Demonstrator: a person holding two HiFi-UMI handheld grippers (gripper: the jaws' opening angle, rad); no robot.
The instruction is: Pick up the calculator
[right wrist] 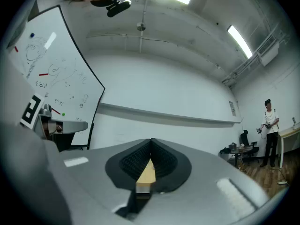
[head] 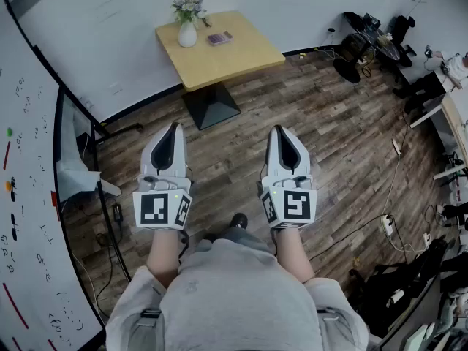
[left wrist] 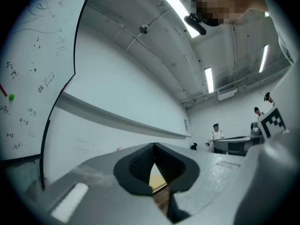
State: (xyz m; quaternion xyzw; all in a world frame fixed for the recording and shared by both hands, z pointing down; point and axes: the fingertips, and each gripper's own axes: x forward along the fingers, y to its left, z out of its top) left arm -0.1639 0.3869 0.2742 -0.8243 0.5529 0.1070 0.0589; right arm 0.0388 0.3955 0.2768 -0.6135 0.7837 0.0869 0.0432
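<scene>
the calculator (head: pixel 219 38) lies flat on the small wooden desk (head: pixel 227 64) by the white wall, near a white vase of flowers (head: pixel 188 28) and well apart from both grippers. the left gripper (head: pixel 174 127) and the right gripper (head: pixel 281 130) are held side by side over the wood floor (head: pixel 336 130), pointing toward the desk. each has its fingers pressed together, with nothing between them. a whiteboard (head: pixel 29 218) stands at the left.
</scene>
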